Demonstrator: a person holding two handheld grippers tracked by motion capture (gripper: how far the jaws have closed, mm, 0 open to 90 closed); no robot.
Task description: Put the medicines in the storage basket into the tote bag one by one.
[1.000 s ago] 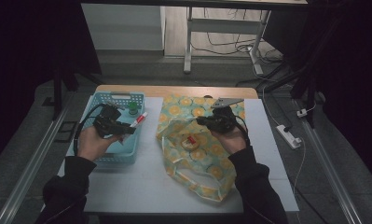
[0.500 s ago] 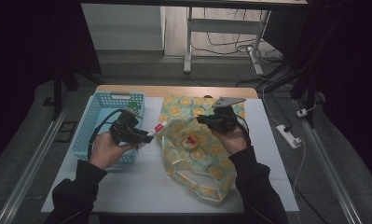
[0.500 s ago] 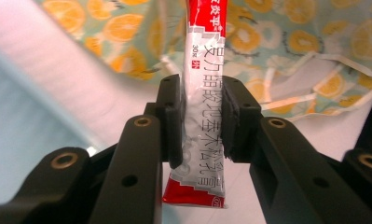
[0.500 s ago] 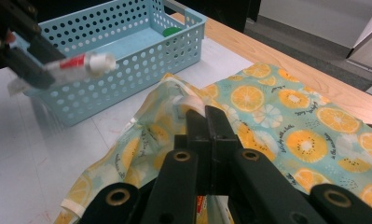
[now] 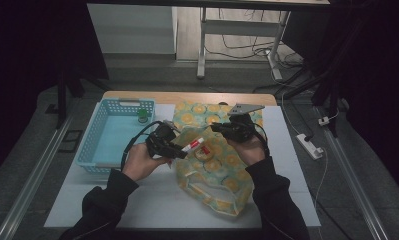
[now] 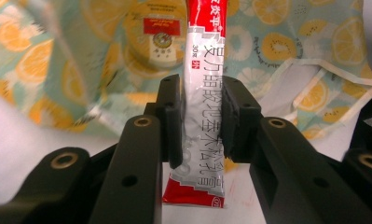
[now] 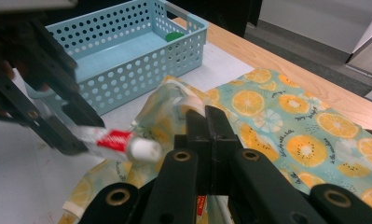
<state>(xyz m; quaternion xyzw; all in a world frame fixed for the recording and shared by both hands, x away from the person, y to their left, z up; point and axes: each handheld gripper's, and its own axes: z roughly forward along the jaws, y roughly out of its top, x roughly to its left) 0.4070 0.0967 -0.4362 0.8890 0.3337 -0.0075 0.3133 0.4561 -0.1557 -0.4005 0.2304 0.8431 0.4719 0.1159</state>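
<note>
Since the earlier frames, the left gripper [image 5: 179, 151] was carried from the blue basket [image 5: 103, 145] across to the fruit-print bag [image 5: 222, 175], clamped on a red-and-white tube [image 5: 193, 145] now at the bag's mouth. The bag's edge was pinched by the closed right gripper [image 7: 206, 122]. The tube's printed text [image 6: 203, 116] was readable in the left gripper view.

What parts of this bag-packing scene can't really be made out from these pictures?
- Tube, left gripper view: its cap end is cut off by the top edge, its sides hidden behind the left gripper's pads.
- Fruit-print bag, right gripper view: the pinched edge is hidden behind the right gripper.
- Green thing in the blue basket, high view: too small to identify.
- Bag's contents, high view: blurred by the film.
</note>
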